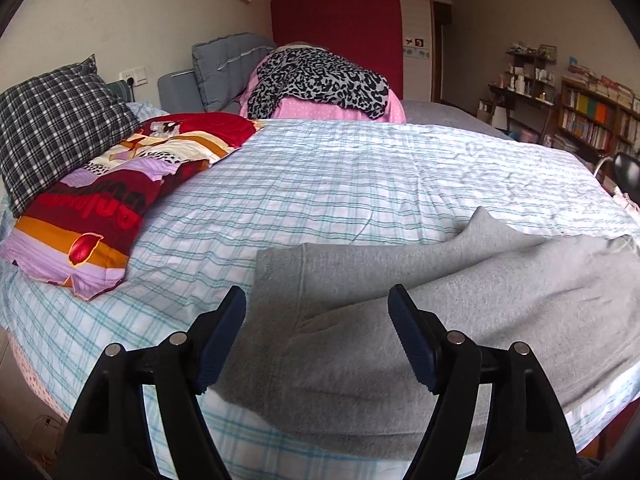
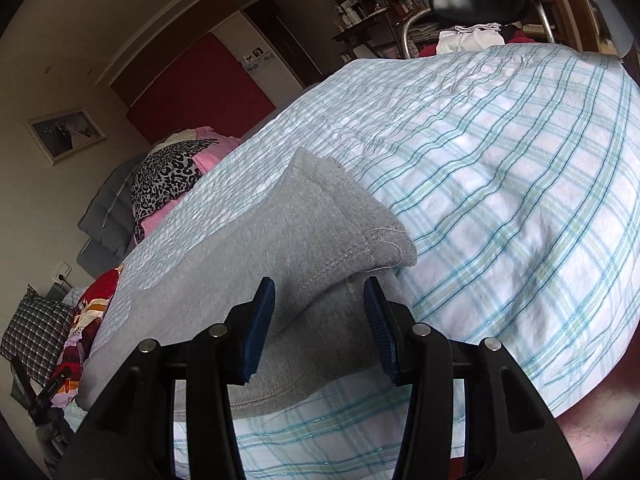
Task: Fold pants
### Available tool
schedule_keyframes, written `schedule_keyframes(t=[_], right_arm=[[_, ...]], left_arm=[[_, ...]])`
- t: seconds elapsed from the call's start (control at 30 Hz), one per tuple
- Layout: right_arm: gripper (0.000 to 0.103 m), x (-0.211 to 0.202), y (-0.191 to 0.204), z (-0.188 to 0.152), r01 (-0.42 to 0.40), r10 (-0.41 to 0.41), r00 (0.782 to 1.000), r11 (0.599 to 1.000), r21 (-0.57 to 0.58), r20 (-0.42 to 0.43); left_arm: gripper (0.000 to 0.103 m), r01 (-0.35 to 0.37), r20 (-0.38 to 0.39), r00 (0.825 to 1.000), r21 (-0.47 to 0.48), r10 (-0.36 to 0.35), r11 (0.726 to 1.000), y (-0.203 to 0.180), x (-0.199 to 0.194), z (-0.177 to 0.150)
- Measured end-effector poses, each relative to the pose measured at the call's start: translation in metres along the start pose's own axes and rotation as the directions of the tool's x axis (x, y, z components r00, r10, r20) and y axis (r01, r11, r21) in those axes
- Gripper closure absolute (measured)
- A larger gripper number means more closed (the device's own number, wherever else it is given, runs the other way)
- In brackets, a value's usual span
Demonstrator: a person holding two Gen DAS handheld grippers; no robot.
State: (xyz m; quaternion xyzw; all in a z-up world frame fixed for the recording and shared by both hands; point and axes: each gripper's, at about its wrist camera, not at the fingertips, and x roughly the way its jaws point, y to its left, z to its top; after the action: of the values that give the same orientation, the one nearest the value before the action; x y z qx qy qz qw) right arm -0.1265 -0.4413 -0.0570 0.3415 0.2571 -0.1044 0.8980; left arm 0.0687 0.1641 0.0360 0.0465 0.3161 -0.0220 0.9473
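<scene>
Lying at the far left of the bed, in the left wrist view, a dark checked pillow (image 1: 56,120) leans over a folded red, purple and orange quilt (image 1: 116,204), both resting on the blue-and-white plaid sheet (image 1: 328,184). Further along, at the head of the bed, a leopard-print cloth (image 1: 316,80) is draped over pink bedding (image 1: 320,110). In the foreground the left tool (image 1: 316,308) hovers with its fingers spread wide over the waist end of the grey pants (image 1: 360,344), which lie near the front edge of the bed with the legs running off to the right, one leg lying over the other. A bookshelf (image 1: 592,120) stands against the right wall. In the right wrist view the right tool (image 2: 320,300) is also spread apart, gripping nothing, its fingers either side of the stacked leg cuffs of the pants (image 2: 280,240); whether the pads touch the fabric cannot be told. A black chair back (image 2: 480,0) shows beyond the bed
</scene>
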Motion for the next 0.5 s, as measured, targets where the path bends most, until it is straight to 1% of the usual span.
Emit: schedule_keyframes(t=[0.1,0.17,0.3,0.4,0.47,0.5], right_arm=[[0.055,0.007,0.003,0.002,-0.023,0.023,1.0,1.0,0.01,-0.011],[0.055,0.011,0.006,0.002,-0.025,0.025,1.0,1.0,0.009,-0.011],[0.055,0.017,0.011,0.003,-0.011,0.011,1.0,1.0,-0.013,0.001],[0.055,0.02,0.011,0.004,-0.001,0.001,1.0,1.0,-0.03,0.007],[0.055,0.02,0.01,0.005,-0.002,0.003,1.0,1.0,-0.03,0.011],[0.055,0.019,0.009,0.006,-0.003,0.003,1.0,1.0,-0.03,0.013]], left_arm=[[0.029,0.05,-0.016,0.999,0.055,-0.049,0.997,-0.024,0.016,0.016],[0.028,0.081,-0.037,0.996,0.092,-0.077,0.993,-0.043,0.028,0.026],[0.025,0.147,-0.09,0.987,0.176,-0.133,0.973,-0.085,0.054,0.047],[0.025,0.215,-0.154,0.972,0.255,-0.18,0.943,-0.116,0.077,0.062],[0.025,0.283,-0.211,0.95,0.277,-0.23,0.918,-0.133,0.096,0.07],[0.025,0.296,-0.233,0.944,0.281,-0.234,0.913,-0.139,0.106,0.074]])
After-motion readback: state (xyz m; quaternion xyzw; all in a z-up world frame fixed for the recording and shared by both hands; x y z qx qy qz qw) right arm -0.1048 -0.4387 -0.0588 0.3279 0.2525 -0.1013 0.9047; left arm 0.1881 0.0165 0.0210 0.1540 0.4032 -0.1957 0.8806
